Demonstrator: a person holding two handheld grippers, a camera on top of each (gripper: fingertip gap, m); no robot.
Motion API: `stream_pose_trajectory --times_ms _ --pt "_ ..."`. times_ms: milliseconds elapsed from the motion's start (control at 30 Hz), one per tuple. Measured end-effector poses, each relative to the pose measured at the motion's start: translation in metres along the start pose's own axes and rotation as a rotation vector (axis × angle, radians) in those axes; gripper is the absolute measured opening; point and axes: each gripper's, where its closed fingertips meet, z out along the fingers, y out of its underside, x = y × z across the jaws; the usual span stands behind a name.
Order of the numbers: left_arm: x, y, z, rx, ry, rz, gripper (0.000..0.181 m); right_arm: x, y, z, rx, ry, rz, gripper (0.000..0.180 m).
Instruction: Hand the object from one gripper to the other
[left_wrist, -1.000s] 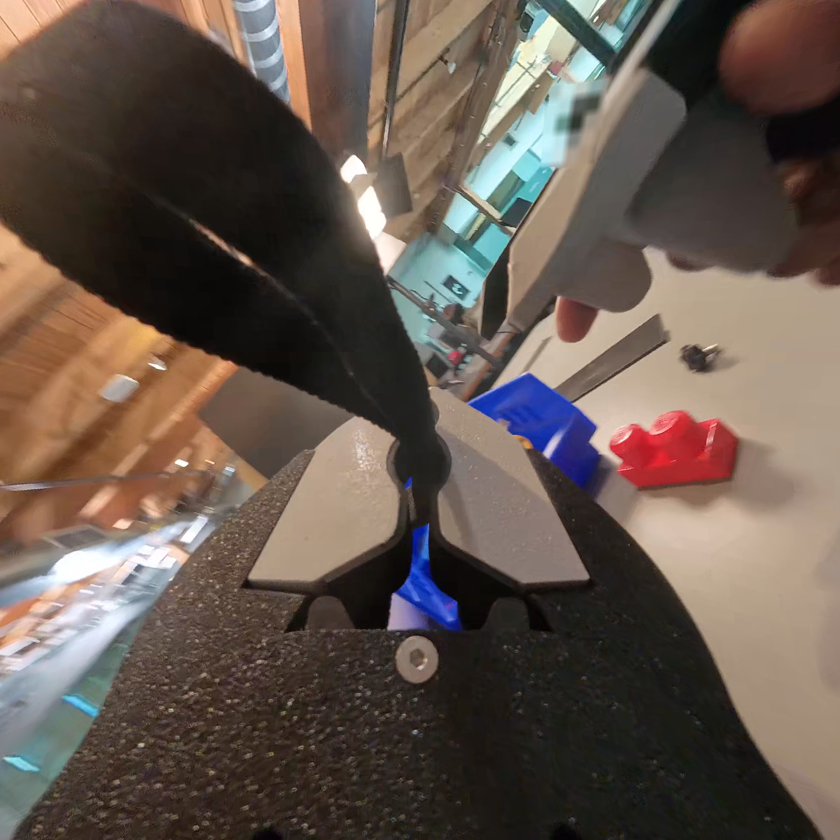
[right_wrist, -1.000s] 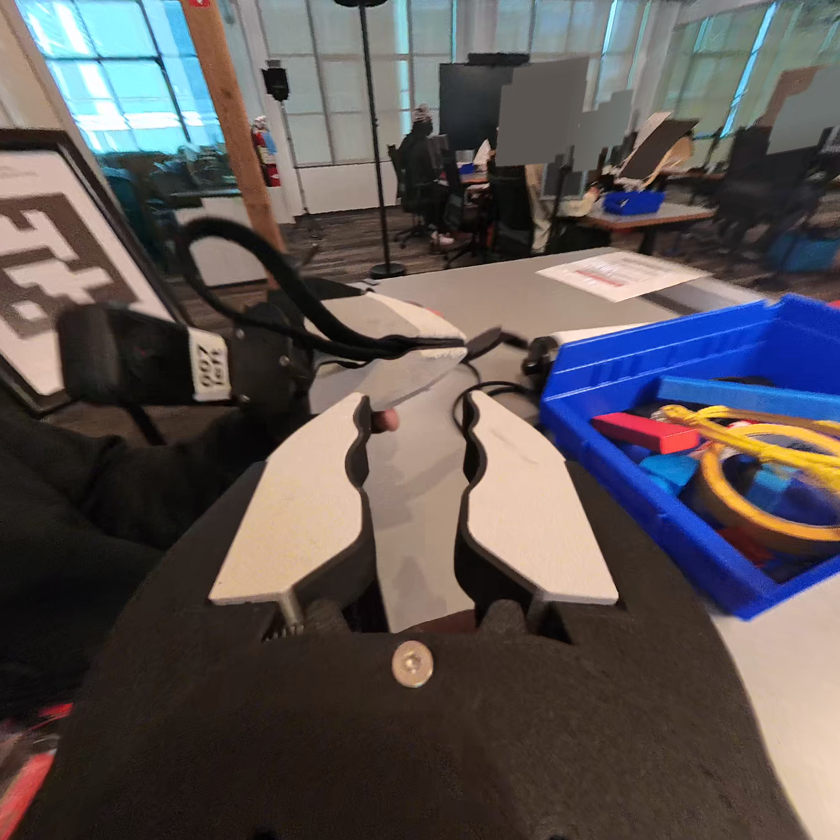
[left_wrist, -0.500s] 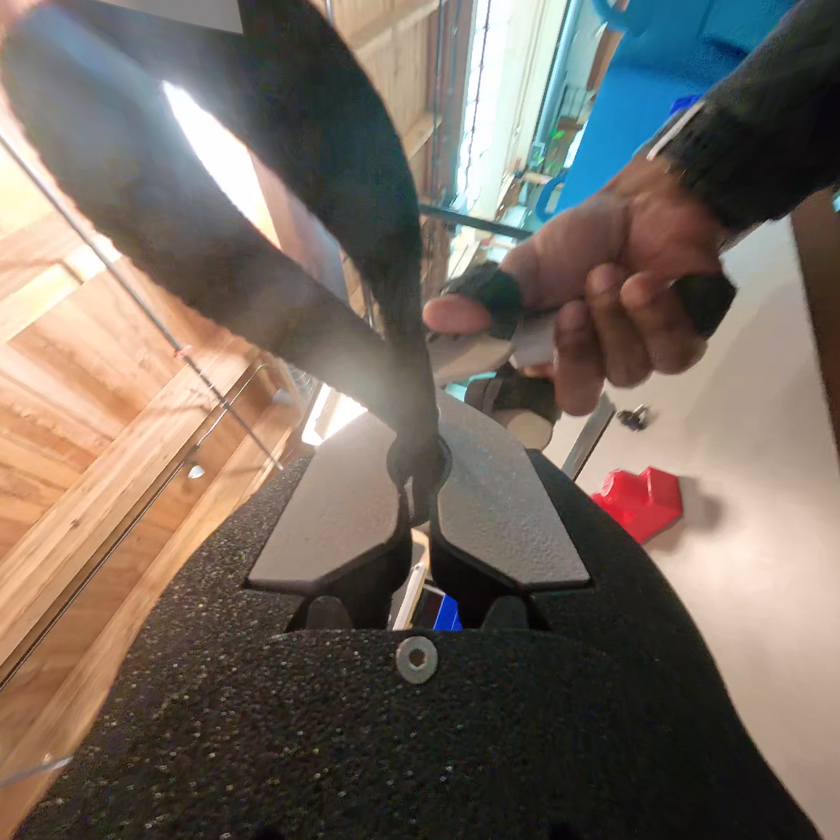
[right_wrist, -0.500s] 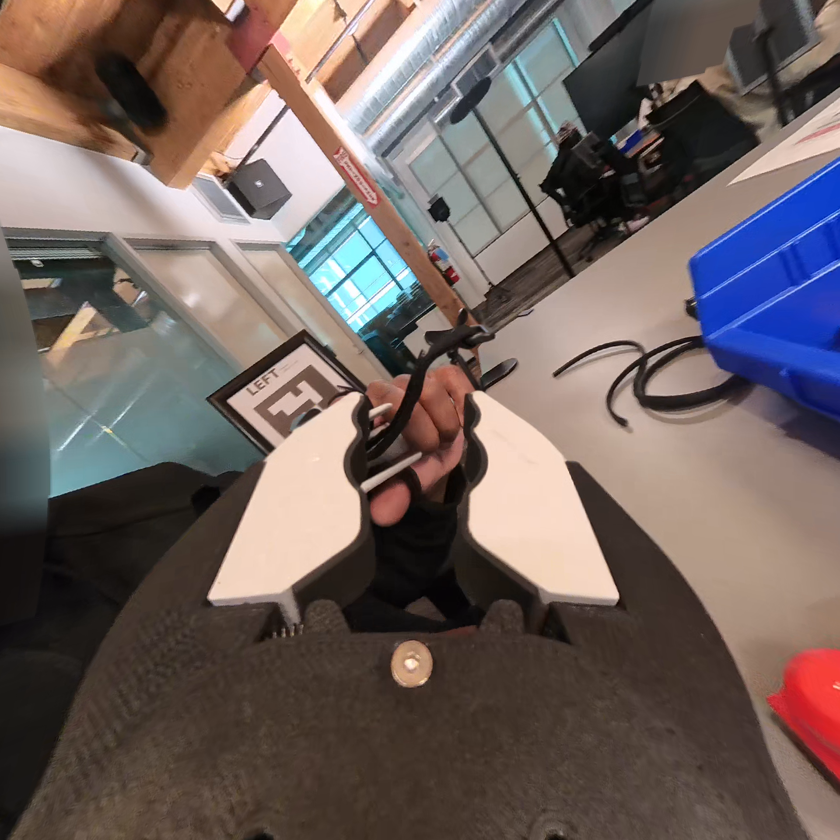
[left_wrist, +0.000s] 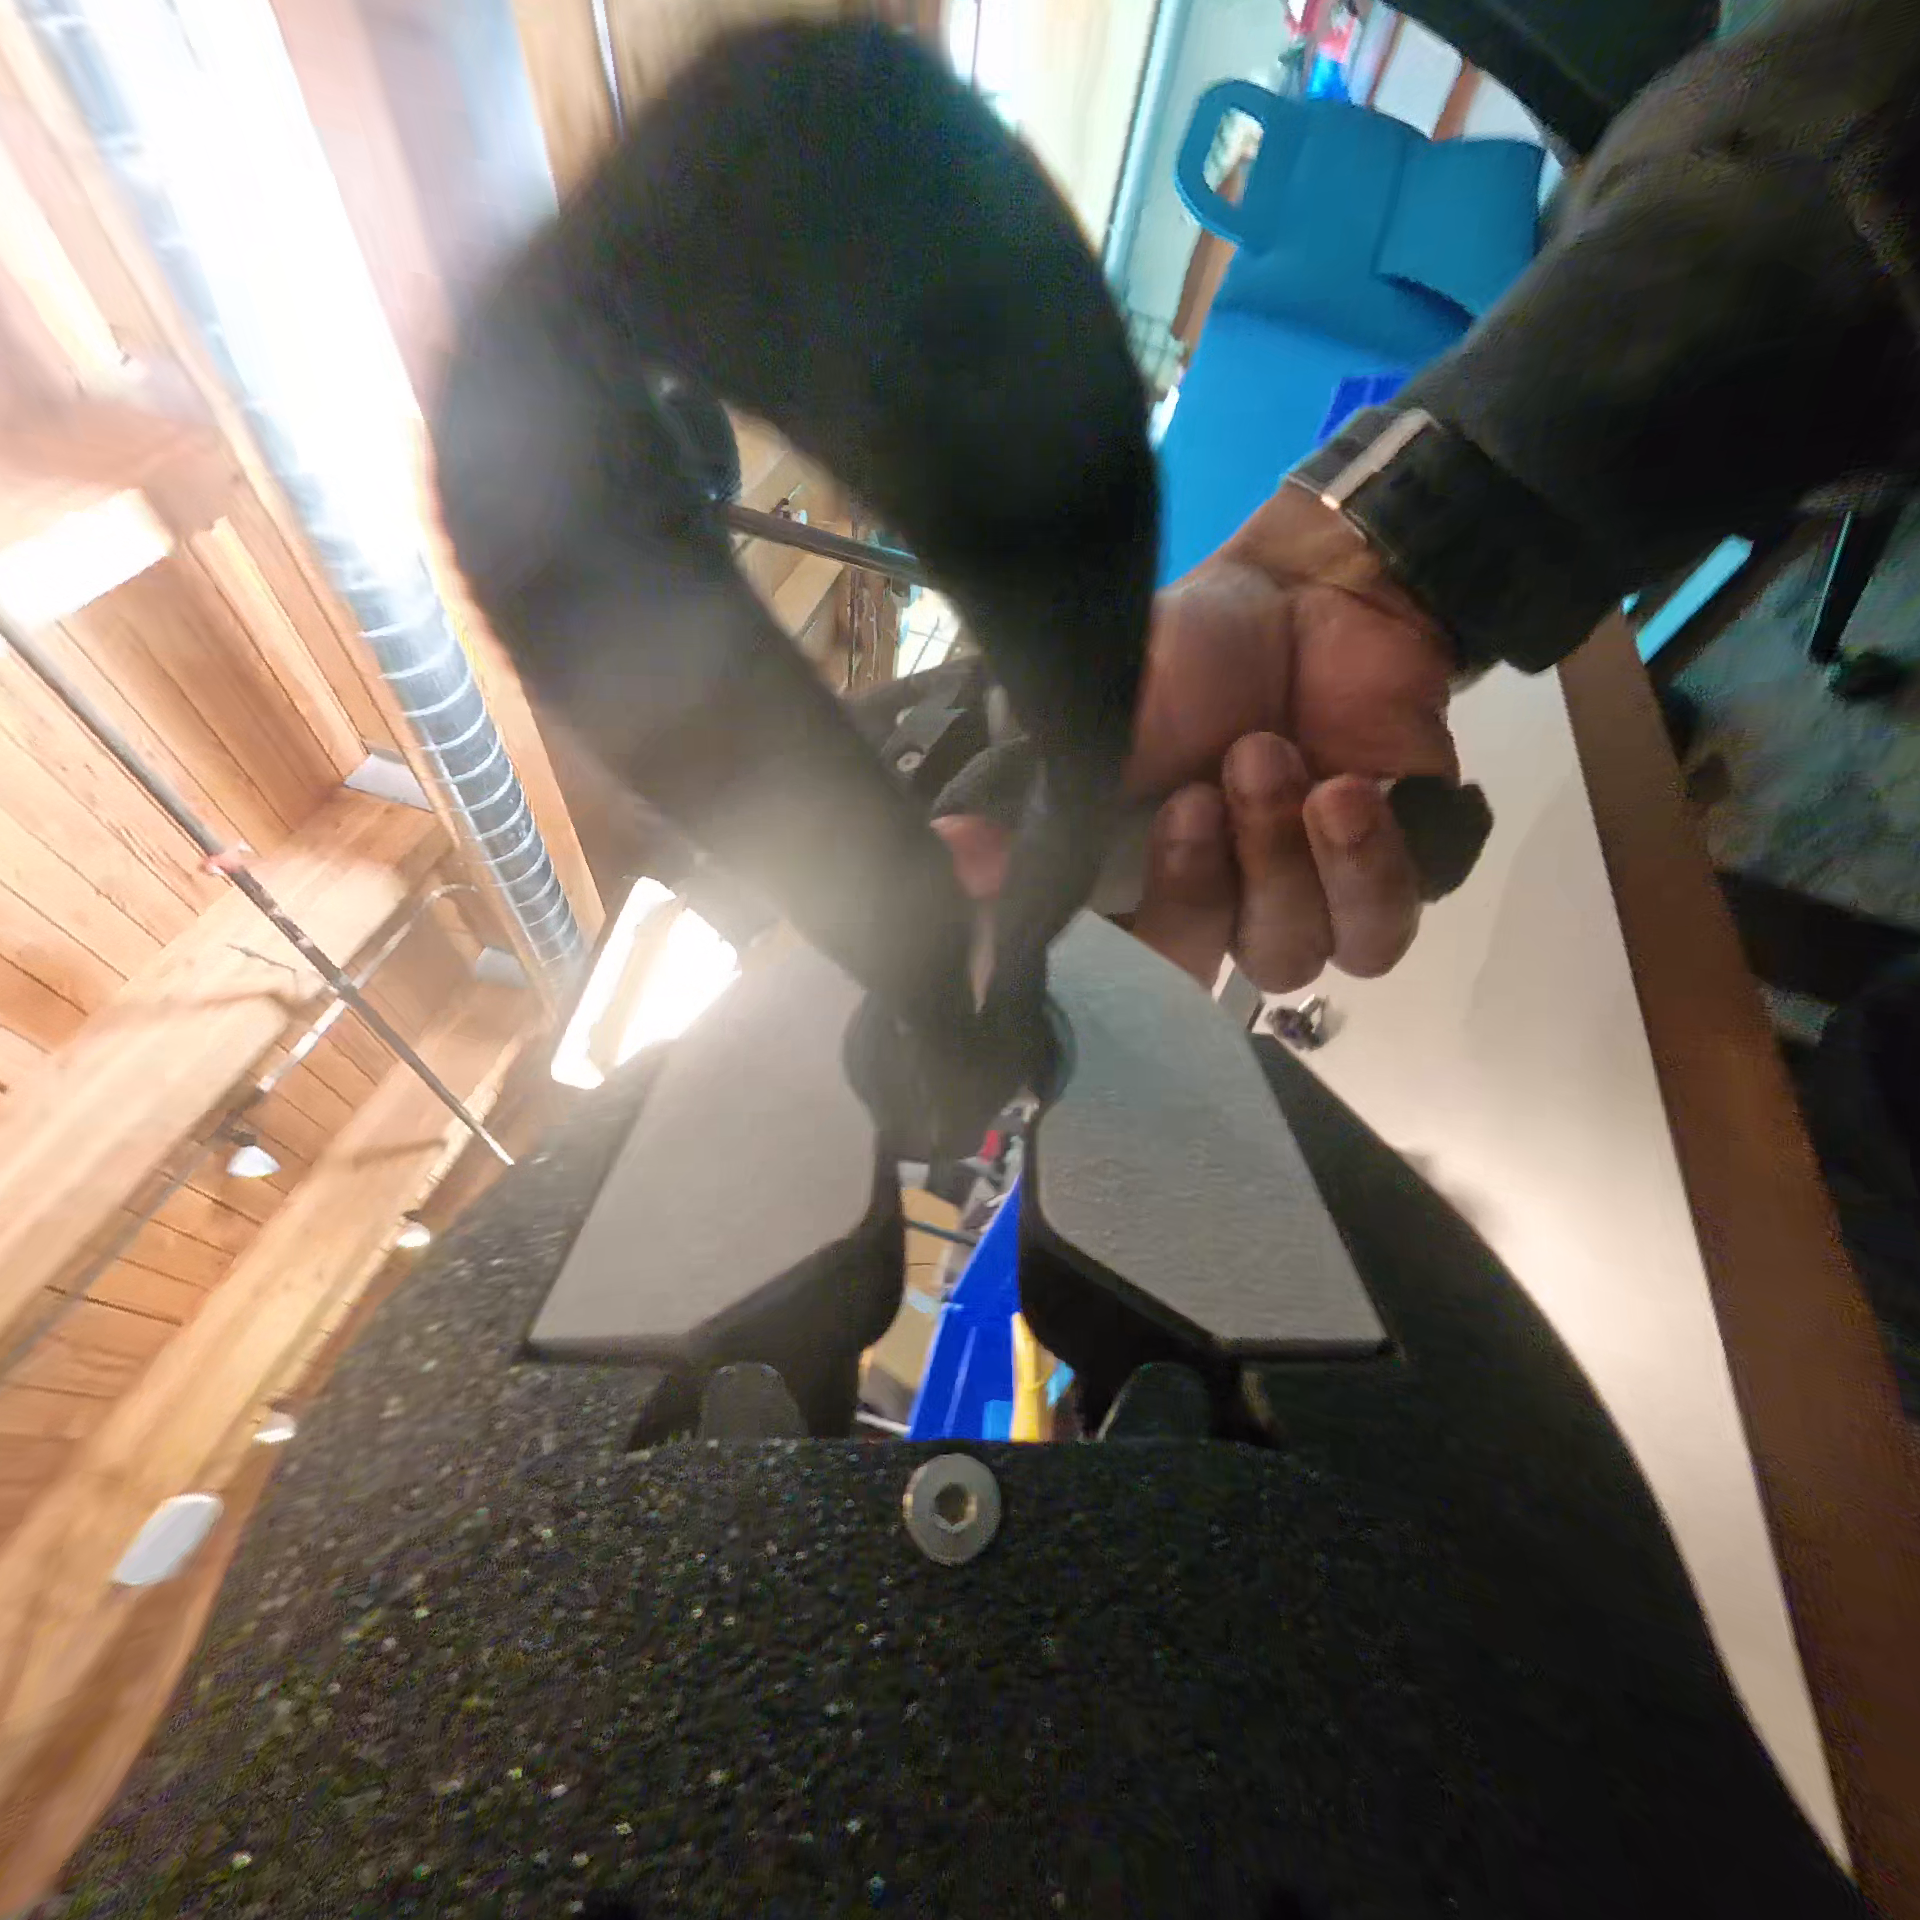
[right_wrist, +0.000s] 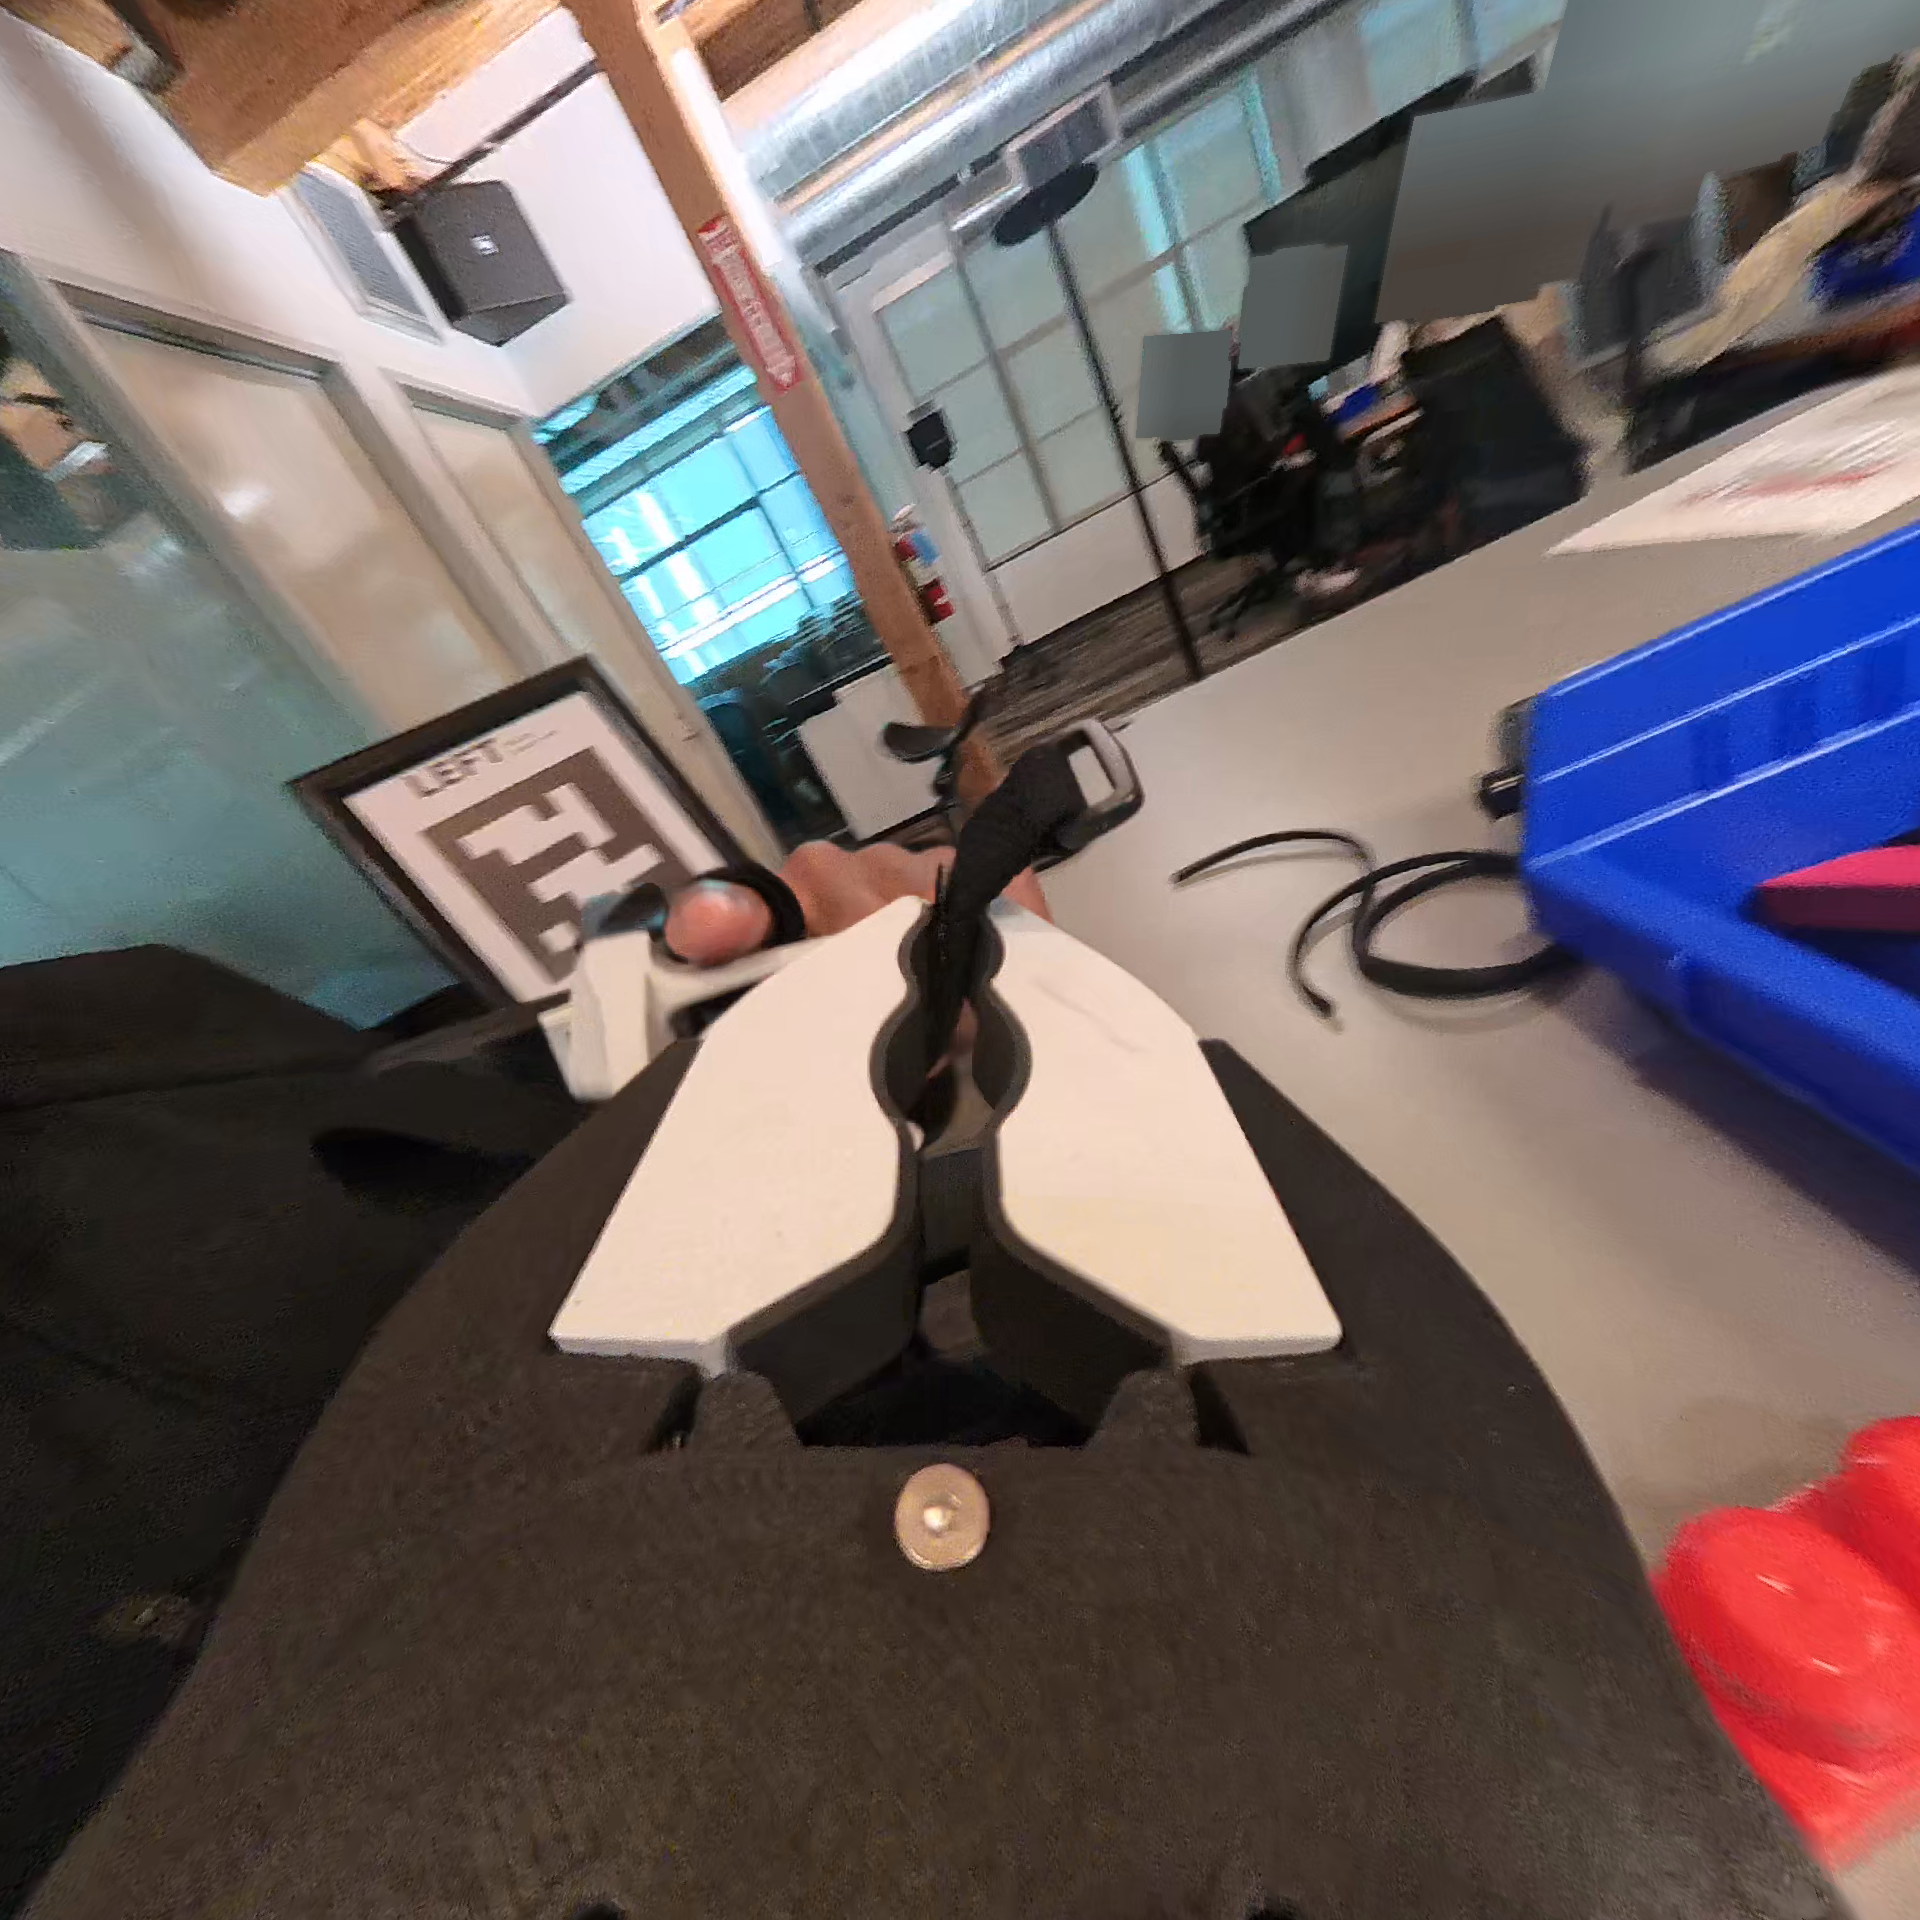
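Note:
A black strap loop (left_wrist: 831, 260) rises from my left gripper (left_wrist: 961, 1039), whose jaws stand close on its gathered end. In the right wrist view my right gripper (right_wrist: 956, 935) is shut on the same strap (right_wrist: 1013, 821), which sticks out past its white fingertips. Both grippers meet tip to tip above the table. The hand (left_wrist: 1288, 727) on the right gripper shows just beyond the strap in the left wrist view. The hand (right_wrist: 831, 883) on the left gripper shows behind the right fingers.
A blue bin (right_wrist: 1662, 935) with parts stands on the grey table (right_wrist: 1455, 1195) to the right. A red block (right_wrist: 1818, 1621) lies at the near right and a black cable (right_wrist: 1403, 935) near the bin. A framed marker board (right_wrist: 520, 821) stands at the left. Some 7 cm of space lies between my two pairs of fingers. Both grippers' tips are roughly 15 cm from the red block (right_wrist: 1818, 1621).
My right gripper has moved up to the strap and shut on it; a second ago it was open and apart. My left jaws stand slightly wider than before.

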Motion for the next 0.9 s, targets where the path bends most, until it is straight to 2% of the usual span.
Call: stream_pose_trajectory --times_ms 167,267,400,500,567,733,900 --pt "-0.003 0.029 -0.009 -0.046 0.085 -0.37 0.065 0.013 -0.033 -0.028 0.117 0.203 -0.18 0.003" --pt "0.004 0.044 -0.023 -0.071 0.206 -0.63 0.077 0.016 -0.044 -0.041 0.14 0.28 -0.289 0.003" --pt "-0.003 0.046 -0.041 -0.023 0.305 -0.956 0.077 0.013 -0.048 -0.048 0.146 0.309 -0.381 0.003" --pt "-0.012 0.025 -0.054 0.134 0.438 -1.255 0.068 0.014 -0.048 -0.05 0.128 0.344 -0.444 0.003" --pt "-0.012 0.026 -0.058 0.155 0.451 -1.298 0.067 0.011 -0.048 -0.05 0.113 0.353 -0.478 0.003" --pt "-0.014 0.039 -0.035 0.031 0.388 -1.431 0.062 -0.002 -0.044 -0.039 0.102 0.301 -0.501 0.003" --pt "0.01 0.025 -0.011 -0.023 0.479 -1.476 0.059 -0.014 -0.028 -0.019 0.063 0.21 -0.498 0.003"
